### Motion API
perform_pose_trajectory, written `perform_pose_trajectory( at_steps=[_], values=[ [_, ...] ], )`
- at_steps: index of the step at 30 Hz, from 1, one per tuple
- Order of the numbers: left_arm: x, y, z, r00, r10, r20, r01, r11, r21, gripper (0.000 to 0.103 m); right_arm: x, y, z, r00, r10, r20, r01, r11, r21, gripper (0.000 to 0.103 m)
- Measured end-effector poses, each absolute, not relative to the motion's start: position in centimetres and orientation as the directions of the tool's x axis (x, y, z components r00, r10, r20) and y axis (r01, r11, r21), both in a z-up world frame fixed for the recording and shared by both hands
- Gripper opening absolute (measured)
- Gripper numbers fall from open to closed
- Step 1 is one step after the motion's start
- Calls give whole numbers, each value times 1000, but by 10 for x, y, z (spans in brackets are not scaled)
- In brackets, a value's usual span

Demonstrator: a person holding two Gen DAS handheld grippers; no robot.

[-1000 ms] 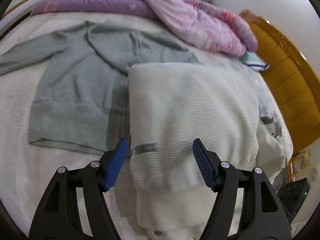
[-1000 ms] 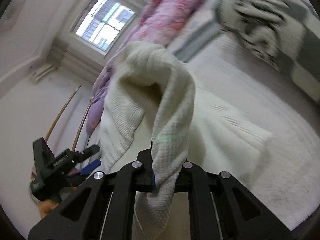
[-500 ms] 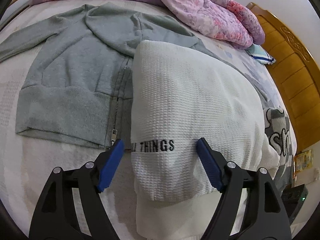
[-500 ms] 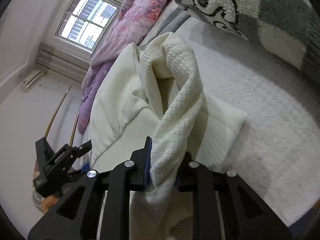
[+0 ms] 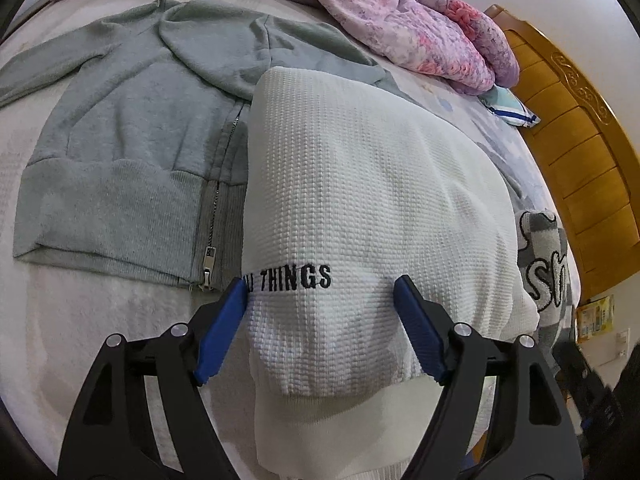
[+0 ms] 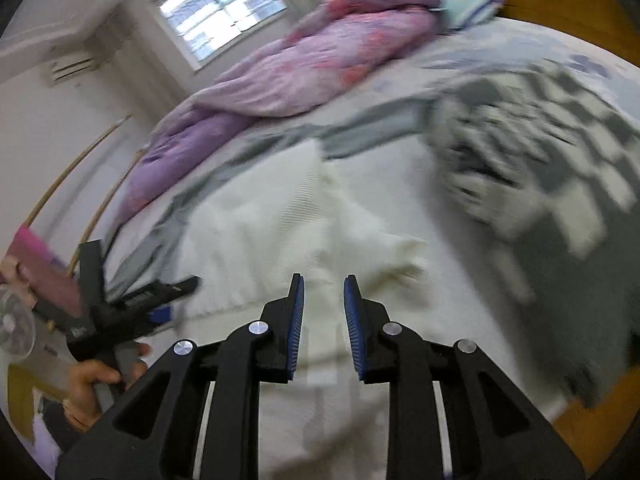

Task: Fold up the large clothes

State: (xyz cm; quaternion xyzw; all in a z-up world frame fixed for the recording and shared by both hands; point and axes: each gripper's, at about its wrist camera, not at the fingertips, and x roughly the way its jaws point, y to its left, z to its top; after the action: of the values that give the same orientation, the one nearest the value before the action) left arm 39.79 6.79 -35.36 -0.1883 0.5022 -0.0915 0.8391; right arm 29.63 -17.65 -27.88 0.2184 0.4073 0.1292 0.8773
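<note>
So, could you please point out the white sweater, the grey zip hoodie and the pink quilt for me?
white sweater (image 5: 360, 184), left wrist view, on the waffle-knit panel above the black lettering.
grey zip hoodie (image 5: 120, 152), left wrist view, on its front panel left of the zipper.
pink quilt (image 5: 420, 28), left wrist view, on the bunched floral part.

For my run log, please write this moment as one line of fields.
white sweater: folded on bed, overlapping grey hoodie | left hand-held gripper: open over it | right hand-held gripper: open, empty

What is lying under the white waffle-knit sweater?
The white waffle-knit sweater covers the right half of a grey zip-up hoodie. That covered half and the bedding beneath are hidden.
</note>
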Motion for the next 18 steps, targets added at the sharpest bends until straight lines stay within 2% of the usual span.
perform_pose_trajectory(
  at_steps=[3,5,6,7,8,9,18],
  values=[
    [398,66,-353,476,-339,-812,-35,915,-402,75,333,-146,-294,571,467,-675,-114,860,497,21],
    [398,66,-353,476,-337,-812,-33,916,-400,75,354,-132,-308,526,445,-724,-107,880,463,19],
    [398,66,-353,475,-340,-812,-31,916,-401,75,366,-126,-322,486,407,-774,-87,903,421,13],
    [399,66,-354,474,-342,-812,-28,915,-402,75,372,-125,-333,454,403,-795,-68,905,420,10],
    [400,65,-354,470,-344,-813,-23,916,-401,76,379,-128,-344,425,399,-813,-31,904,427,2],
    [401,65,-355,467,-348,-813,-18,915,-402,76,383,-130,-351,410,391,-824,-10,905,424,0],
    [384,84,-339,497,-371,-784,-21,898,-439,78,394,-138,-366,381,431,-818,29,879,476,0]
  ],
)
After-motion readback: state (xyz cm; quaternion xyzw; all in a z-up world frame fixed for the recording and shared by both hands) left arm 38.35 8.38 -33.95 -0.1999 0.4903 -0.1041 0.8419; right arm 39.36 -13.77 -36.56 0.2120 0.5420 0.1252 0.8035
